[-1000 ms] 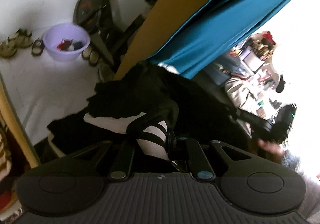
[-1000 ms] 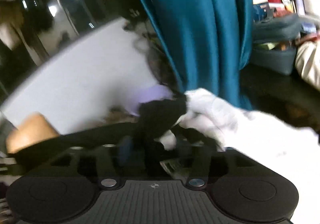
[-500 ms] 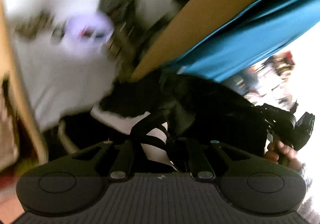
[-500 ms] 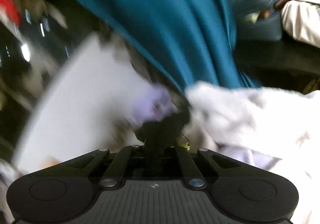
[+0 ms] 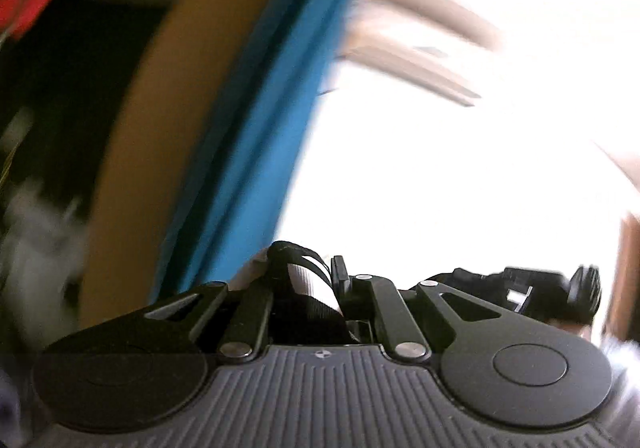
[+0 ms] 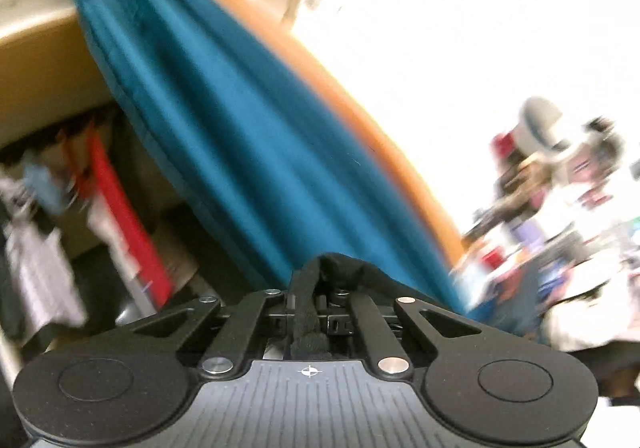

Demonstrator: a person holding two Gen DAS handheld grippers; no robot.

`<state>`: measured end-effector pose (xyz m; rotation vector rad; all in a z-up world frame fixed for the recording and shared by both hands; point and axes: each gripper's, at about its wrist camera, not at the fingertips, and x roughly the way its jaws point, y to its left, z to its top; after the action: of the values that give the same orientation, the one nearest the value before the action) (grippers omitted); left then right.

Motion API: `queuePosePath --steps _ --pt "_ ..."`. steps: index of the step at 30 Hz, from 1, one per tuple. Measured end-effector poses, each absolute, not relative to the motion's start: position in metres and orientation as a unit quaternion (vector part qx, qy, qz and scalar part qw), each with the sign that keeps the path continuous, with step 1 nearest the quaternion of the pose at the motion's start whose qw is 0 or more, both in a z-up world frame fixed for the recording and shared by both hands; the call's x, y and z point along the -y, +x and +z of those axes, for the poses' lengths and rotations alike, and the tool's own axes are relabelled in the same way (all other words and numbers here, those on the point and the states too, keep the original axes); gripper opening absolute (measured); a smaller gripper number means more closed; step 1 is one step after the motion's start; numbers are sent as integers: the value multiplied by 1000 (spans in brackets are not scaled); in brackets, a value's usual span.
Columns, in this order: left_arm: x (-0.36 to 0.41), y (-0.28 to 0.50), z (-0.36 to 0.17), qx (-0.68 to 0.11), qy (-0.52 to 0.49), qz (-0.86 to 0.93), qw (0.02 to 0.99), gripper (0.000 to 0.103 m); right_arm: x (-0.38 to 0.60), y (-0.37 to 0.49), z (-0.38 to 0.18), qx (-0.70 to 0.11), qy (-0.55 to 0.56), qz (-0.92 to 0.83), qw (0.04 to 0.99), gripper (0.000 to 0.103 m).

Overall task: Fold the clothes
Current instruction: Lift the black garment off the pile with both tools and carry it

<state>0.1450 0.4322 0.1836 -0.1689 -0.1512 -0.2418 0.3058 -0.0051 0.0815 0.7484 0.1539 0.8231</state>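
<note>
**A:** Left wrist view: what does the left gripper (image 5: 320,280) have?

**B:** Its jaws are pinched nearly together on a black-and-white garment with thin black straps (image 5: 304,288). The cloth bunches up between the 2 fingers and loops over their tips. Behind it, blurred, stand a bright blue fabric curtain (image 5: 256,135) and an ochre wooden panel (image 5: 136,151) beside it, with a blown-out white window to the right.

**A:** Anything else there?

**B:** The right gripper (image 5: 520,290) shows low at the right edge, dark against the glare; its jaws cannot be read from here.

**A:** And the right wrist view?

**B:** The right gripper's jaws are clamped tight on a fold of the same dark garment (image 6: 308,312), which runs back between the fingers and humps over the tips. The curtain (image 6: 224,143) hangs just beyond, with a red hanging cloth (image 6: 124,215) to the left and blurred cluttered shelves (image 6: 568,207) to the right.
</note>
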Motion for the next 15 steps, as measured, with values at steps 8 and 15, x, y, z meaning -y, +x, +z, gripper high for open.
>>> queuePosePath --steps 8,15 --pt "-331 198 160 12 -155 -318 935 10 157 170 104 -24 305 218 927 3" --pt "-206 191 151 -54 -141 -386 910 10 296 72 80 -23 281 133 950 3"
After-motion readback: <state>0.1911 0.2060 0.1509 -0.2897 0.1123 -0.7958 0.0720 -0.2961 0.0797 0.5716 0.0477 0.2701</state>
